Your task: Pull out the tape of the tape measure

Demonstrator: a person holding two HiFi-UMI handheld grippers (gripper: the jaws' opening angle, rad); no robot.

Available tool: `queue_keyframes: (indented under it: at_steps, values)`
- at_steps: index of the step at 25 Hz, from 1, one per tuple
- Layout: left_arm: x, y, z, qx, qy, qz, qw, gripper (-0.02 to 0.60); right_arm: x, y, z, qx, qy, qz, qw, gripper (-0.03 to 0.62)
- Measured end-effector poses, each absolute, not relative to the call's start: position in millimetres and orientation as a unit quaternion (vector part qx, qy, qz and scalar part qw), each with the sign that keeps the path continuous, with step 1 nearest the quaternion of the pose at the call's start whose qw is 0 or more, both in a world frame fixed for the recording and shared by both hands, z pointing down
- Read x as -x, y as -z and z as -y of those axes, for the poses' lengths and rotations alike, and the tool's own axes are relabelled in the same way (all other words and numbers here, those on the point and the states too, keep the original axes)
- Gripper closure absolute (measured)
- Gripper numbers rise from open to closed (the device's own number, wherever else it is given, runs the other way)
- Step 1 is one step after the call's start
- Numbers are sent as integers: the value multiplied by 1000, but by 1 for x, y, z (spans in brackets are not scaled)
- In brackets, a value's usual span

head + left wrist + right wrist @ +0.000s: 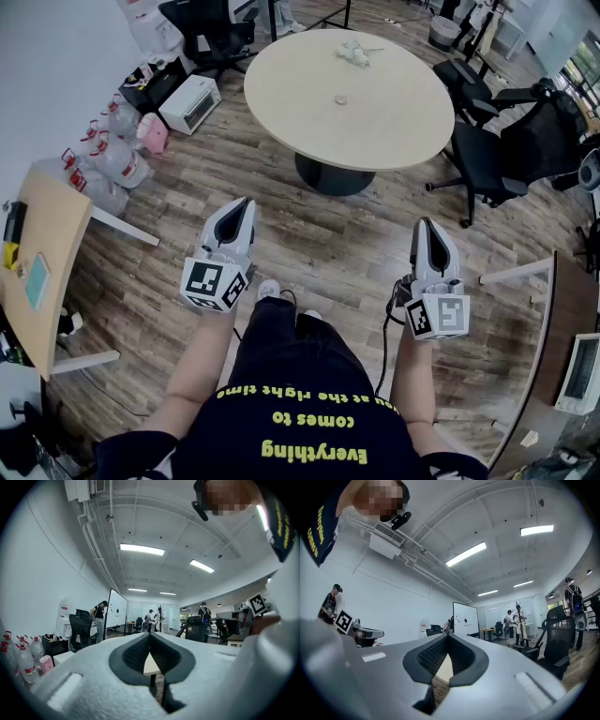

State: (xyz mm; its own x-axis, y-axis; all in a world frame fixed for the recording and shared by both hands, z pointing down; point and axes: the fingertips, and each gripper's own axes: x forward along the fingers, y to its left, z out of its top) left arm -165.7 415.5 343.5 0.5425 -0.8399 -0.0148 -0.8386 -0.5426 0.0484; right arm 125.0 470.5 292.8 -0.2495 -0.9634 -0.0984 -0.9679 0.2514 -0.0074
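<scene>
I cannot make out a tape measure for certain. A small pale object (pixel 340 98) and a white cluster (pixel 356 53) lie on the round beige table (pixel 394 122) ahead. A yellow item (pixel 10 254) sits on the desk at the far left. My left gripper (pixel 246 204) and right gripper (pixel 424 225) are held side by side over the wooden floor, well short of the table, both shut with nothing between the jaws. The left gripper (pixel 150 634) and right gripper (pixel 447 635) show closed tips, with the table top (pixel 150 665) behind them.
Black office chairs (pixel 511 150) stand right of the table and another (pixel 211 33) at the back left. Water bottles (pixel 112 159) and a white microwave (pixel 190 103) sit on the floor at left. Desks flank me: one (pixel 52 272) left, one (pixel 562 347) right. People (pixel 100 618) stand far off.
</scene>
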Motion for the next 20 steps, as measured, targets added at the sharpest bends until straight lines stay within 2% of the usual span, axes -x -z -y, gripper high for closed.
queue_keyframes:
  at_steps: [13,20]
  values:
    - [157,-334,-413,-876,25,482,11,567,-140,-288,-470,617,-19,-785,56,576]
    - [164,-335,-402,-866,14,499,21,418,-139,-299,-456,620,-12,-784,33,486]
